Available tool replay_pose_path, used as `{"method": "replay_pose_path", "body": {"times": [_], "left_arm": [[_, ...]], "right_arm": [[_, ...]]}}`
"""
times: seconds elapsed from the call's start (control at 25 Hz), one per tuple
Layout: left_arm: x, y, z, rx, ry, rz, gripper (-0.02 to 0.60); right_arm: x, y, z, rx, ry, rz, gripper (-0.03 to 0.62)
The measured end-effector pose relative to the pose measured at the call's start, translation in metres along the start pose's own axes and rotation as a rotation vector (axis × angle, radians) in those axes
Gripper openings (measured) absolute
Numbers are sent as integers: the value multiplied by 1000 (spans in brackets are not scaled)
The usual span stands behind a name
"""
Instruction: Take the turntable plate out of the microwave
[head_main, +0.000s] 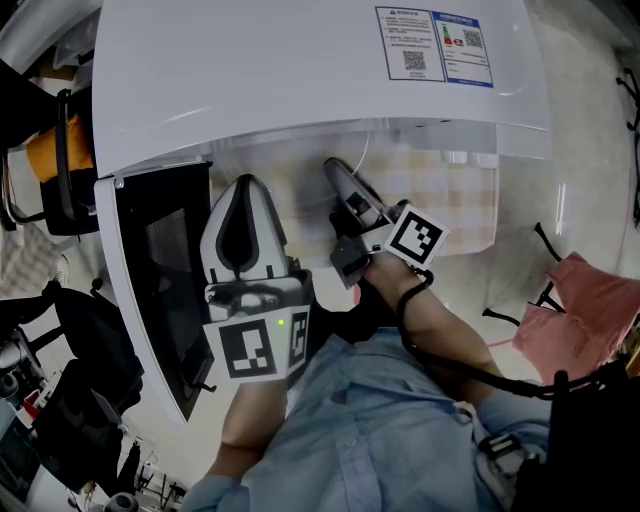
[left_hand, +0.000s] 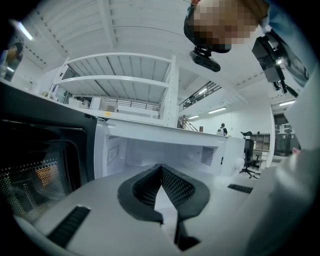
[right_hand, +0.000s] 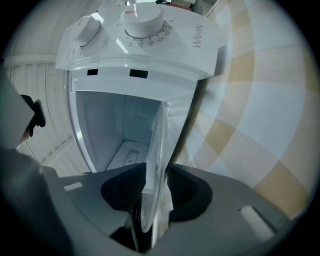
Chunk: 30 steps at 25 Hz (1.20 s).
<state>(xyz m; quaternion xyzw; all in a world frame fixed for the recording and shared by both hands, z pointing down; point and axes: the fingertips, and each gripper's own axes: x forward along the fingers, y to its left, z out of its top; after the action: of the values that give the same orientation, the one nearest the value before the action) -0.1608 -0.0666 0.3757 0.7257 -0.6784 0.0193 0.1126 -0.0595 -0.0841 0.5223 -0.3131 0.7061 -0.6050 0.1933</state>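
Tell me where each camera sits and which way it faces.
Head view: worn by the person, facing down on the microwave; left gripper, right gripper, a forearm and shirt show.
Left gripper view: on that gripper, facing the open microwave; its shut jaws show.
Right gripper view: on that gripper, turned sideways, facing the microwave; a glass plate stands between its jaws.
Shared: both gripper views see the microwave's inside.

White ribbed ceiling, strip lights, white rack, black office chair, cream-checked tabletop
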Motion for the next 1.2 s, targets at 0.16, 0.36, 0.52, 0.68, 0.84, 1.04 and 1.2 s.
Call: {"method": "replay_pose_path", "body": {"times": [0.16, 0.36, 0.52, 0.68, 0.84, 1.04, 1.2], "left_arm": [[4, 9, 2, -3, -1, 8, 8], [9, 15, 1, -9, 3, 7, 8], [14, 19, 1, -12, 6, 7, 8], [18, 25, 2, -14, 6, 15, 8], [19, 29, 2, -15, 6, 24, 8], [20, 31, 2, -13, 3, 35, 9], [20, 33, 1, -9, 1, 43, 8]], "right_arm": [[6, 1, 2, 5, -1, 3, 138], [13, 0, 5, 25, -4, 11, 140], [21, 0, 5, 30, 3, 15, 139], [29, 2, 5, 29, 13, 27, 138], [34, 0, 6, 49, 14, 29, 122], [40, 1, 4, 42, 26, 52, 80], [42, 4, 3, 87, 14, 104, 43]]}}
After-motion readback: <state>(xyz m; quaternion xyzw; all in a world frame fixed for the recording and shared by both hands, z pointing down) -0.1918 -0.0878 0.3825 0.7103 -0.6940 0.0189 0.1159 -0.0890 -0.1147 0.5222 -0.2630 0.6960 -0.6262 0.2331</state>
